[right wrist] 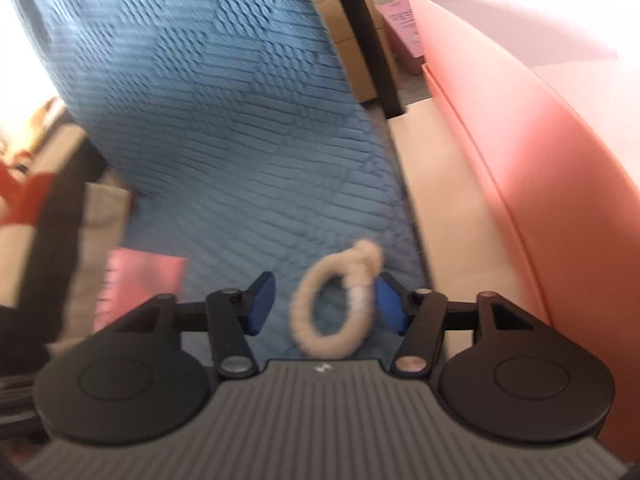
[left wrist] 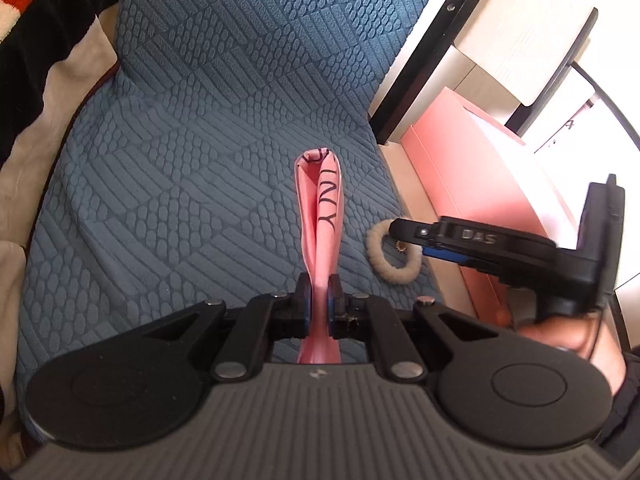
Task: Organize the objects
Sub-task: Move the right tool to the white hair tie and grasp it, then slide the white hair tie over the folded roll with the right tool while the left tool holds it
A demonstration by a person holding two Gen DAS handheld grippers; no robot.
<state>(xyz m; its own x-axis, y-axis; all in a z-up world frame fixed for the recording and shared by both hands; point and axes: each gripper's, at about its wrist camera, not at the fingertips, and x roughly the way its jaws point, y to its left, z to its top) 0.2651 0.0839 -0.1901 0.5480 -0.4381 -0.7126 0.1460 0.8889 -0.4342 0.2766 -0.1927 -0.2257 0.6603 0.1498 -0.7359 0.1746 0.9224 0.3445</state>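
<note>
left gripper point(left wrist: 319, 300): my L fingers are clamped tight on a flat pink paper bag with dark lettering point(left wrist: 322, 216), low-centre of the left wrist view. bag stands up on edge, mouth pinched nearly flat, running away from me over the cushion.

right gripper point(right wrist: 324, 304): fingers spread wide apart, holding nothing. the blue pads point(right wrist: 259, 304) sit either side of the hair tie. this view's pretty blurry tbh.

hair tie: fluffy beige ring-shaped hair tie point(right wrist: 334, 304) lying on the cushion between my R fingers, closer to the right-hand pad, can't tell if it's touching. in left view it's lower right of centre point(left wrist: 394, 250), partly under the R gripper's tip.

surface: blue quilted textured seat cushion point(left wrist: 208, 120), fills most of both frames.

right side of frame: big pink cardboard box point(right wrist: 540, 152) beside the cushion edge.

upper left, left view: red/white/black fleece blanket point(left wrist: 36, 12).
</note>
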